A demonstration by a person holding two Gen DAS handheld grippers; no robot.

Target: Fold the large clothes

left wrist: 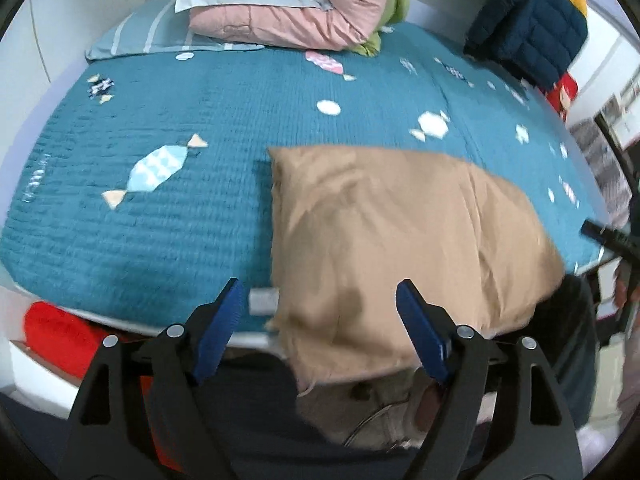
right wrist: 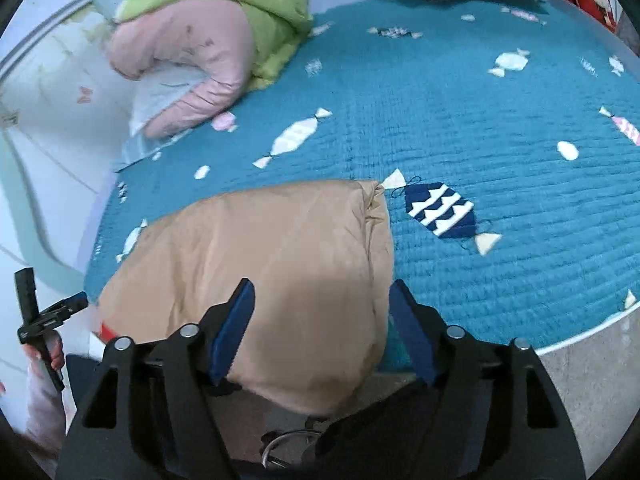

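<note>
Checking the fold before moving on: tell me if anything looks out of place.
The tan garment hangs off the near edge of the bed, not fully on it. Both grippers, left and right, are open.

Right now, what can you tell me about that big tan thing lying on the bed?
The tan garment is a big, soft piece of clothing in plain beige cloth, smooth with a few wrinkles. It lies folded into a rough rectangle on the teal quilt, at the near edge of the bed, and its near end hangs over that edge. One corner looks bunched and puckered. Nothing grips it: both grippers stand open just over its near end.
</note>
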